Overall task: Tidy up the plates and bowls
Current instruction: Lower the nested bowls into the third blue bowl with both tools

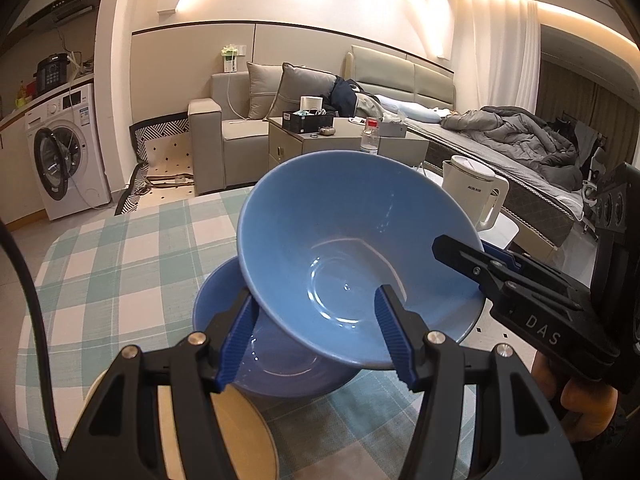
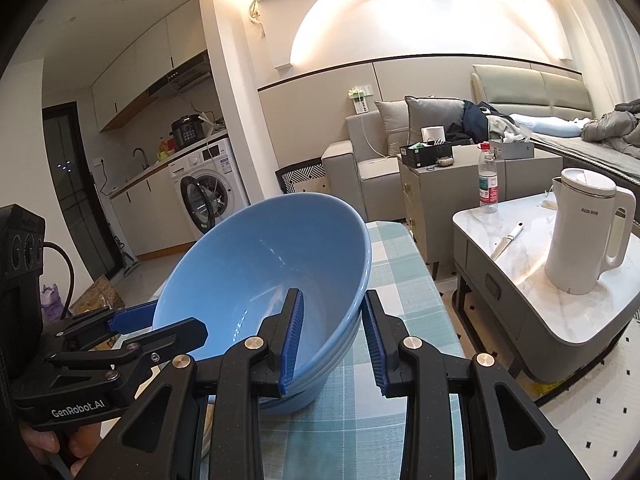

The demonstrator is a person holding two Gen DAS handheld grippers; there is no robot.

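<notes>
On the checked tablecloth (image 1: 120,260), found a blue bowl (image 1: 340,240) tipped steeply, mouth toward both cameras, over a second blue bowl (image 1: 216,304) lying flat just beyond a cream plate (image 1: 244,432). Could not tell whether the tipped one's foot touched the lower one.

Read the right gripper (image 2: 332,300) as narrowed onto the tipped bowl's right wall, one pad inside and one outside. Read the left gripper (image 1: 314,292) as wide, straddling the near rim with one pad under the wall and the other over the inside, clamping nothing.

Judged a slip the main danger: a glazed, sloping wall pinched from one side only, so likely to swing or slide out and knock down onto the bowl beneath, chipping either. Judged a crooked nesting likely too, with the bowl lowered at this tilt, or caught on the left pad under it.

Got from the left wrist view alone the cream plate and the lower bowl's open inside. Got from the right wrist view alone some ridged rims below the tipped bowl, hinting at a stack, not a single bowl, plus the cloth's right edge near the bowls and a side table (image 2: 520,264) bearing a white kettle (image 2: 580,236) and a knife (image 2: 506,242).
</notes>
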